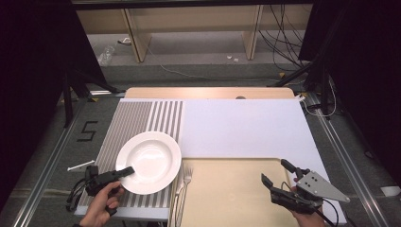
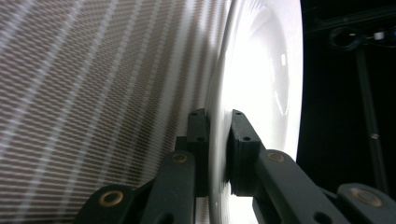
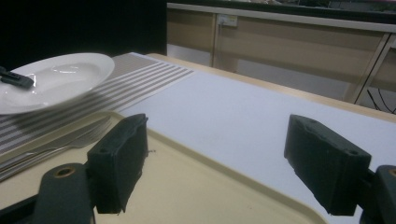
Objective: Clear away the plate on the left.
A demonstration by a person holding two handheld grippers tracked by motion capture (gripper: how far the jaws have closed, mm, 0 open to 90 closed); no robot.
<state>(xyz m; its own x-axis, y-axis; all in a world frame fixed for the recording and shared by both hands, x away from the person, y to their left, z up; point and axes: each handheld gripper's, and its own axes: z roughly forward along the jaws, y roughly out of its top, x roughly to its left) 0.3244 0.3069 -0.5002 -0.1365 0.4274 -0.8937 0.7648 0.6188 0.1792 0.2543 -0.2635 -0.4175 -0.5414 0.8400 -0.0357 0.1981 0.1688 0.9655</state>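
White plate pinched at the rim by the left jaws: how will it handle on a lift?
The plate looks stiff, so it shouldn't flex. Its glossy glaze probably makes it slippery in the left gripper. Held only at one edge, it may sag or pivot, and it looks breakable over the striped mat.

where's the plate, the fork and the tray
plate [image 1: 150, 161], high view, on the middle of its well
fork [image 1: 187, 171], high view, on its tines beside the plate
tray [image 1: 227, 194], high view, on its bare floor
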